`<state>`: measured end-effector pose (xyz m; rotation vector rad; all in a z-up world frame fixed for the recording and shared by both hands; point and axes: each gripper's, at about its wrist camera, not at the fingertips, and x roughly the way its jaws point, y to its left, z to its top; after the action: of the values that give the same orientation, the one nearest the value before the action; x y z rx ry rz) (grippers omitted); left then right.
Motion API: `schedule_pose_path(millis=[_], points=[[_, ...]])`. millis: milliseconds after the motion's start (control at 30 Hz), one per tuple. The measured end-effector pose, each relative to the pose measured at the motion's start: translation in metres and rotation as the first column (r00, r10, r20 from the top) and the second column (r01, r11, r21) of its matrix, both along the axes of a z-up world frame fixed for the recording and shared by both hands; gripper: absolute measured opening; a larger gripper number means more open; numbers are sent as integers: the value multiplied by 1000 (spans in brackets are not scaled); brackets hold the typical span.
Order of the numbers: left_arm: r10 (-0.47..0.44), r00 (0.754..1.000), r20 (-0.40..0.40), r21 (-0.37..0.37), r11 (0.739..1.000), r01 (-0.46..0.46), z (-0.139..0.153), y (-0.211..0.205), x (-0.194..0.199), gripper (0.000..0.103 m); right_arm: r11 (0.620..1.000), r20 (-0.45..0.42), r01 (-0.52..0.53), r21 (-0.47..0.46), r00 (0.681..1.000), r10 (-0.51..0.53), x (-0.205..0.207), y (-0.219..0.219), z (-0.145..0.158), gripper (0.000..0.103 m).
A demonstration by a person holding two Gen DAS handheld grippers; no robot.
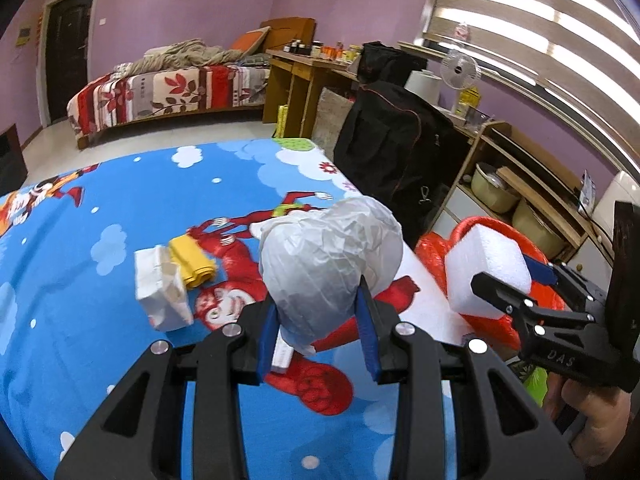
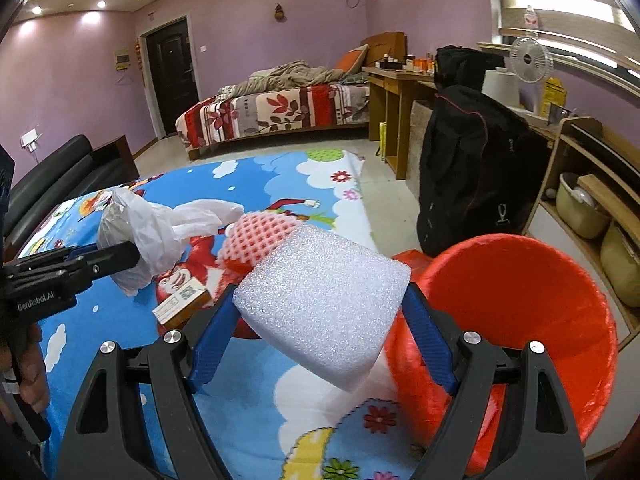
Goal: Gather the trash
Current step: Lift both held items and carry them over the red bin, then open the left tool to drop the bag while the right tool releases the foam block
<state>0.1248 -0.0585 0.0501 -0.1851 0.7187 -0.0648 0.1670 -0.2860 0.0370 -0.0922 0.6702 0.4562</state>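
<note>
My right claw [image 2: 320, 312] grips the foam block [image 2: 324, 312]; my left claw [image 1: 320, 316] grips the crumpled plastic bag [image 1: 328, 256]. Next I'd carry both to the red bin [image 2: 520, 304] at two o'clock and release.

Open red bin [image 2: 520, 300] beside foam block [image 2: 324, 312]

Both wrist views look closely forward, sharing the cartoon tablecloth [image 1: 120, 280] and bedroom.

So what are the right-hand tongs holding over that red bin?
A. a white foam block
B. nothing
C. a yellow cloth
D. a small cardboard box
A: the right tongs are shut on the white foam block, beside the red bin.
</note>
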Motion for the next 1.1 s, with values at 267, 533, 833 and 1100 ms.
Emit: schedule_pose_path(millis=[267, 533, 833, 1100], points=[[-86, 996, 9, 40, 996, 85, 6, -42, 10, 34, 998, 7, 57, 1, 998, -57, 5, -31, 3, 78], [-150, 989, 12, 71, 986, 149, 10, -75, 22, 34, 994, 8, 109, 2, 994, -109, 6, -62, 4, 78], [-223, 975, 8, 96, 970, 221, 12, -114, 36, 34, 987, 1, 163, 1, 987, -163, 10, -96, 1, 78], [-278, 961, -9, 106, 955, 277, 11, -143, 51, 34, 978, 2, 207, 9, 978, -207, 15, -122, 1, 78]])
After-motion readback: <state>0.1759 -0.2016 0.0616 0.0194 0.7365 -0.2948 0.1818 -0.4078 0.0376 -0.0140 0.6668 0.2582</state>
